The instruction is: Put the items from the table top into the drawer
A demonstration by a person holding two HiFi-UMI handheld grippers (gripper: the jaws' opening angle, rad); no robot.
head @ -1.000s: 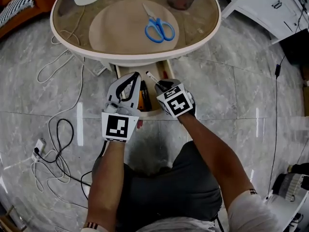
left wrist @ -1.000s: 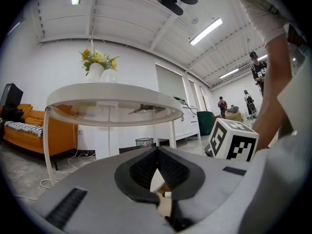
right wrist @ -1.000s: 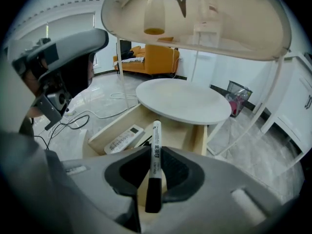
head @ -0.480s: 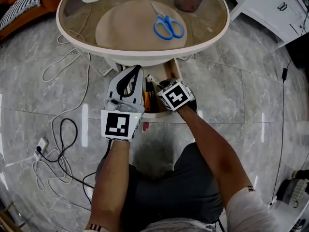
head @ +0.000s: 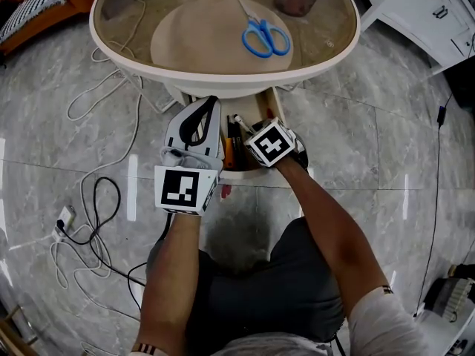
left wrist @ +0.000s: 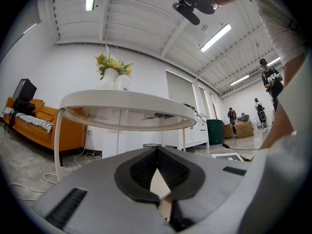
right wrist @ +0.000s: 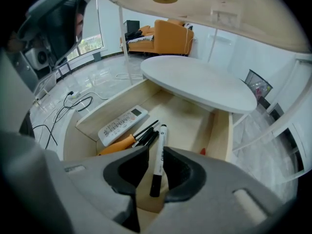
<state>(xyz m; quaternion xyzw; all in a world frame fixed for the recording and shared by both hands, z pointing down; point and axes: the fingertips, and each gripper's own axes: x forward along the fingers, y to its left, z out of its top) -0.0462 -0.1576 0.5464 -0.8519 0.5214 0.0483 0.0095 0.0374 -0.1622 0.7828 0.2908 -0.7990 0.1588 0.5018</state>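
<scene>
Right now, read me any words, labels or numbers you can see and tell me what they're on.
Marker: grey print along its white barrel, too blurred to read.
Remote control: button labels too small to read.
Cubes: black-and-white square codes, no letters.
Nothing legible anywhere.

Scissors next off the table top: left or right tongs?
Probably right. The scissors lie on its side of the table, and the right tongs are opening around the marker over the drawer, nearly free. The left tongs, shut, sit on the other side.
</scene>
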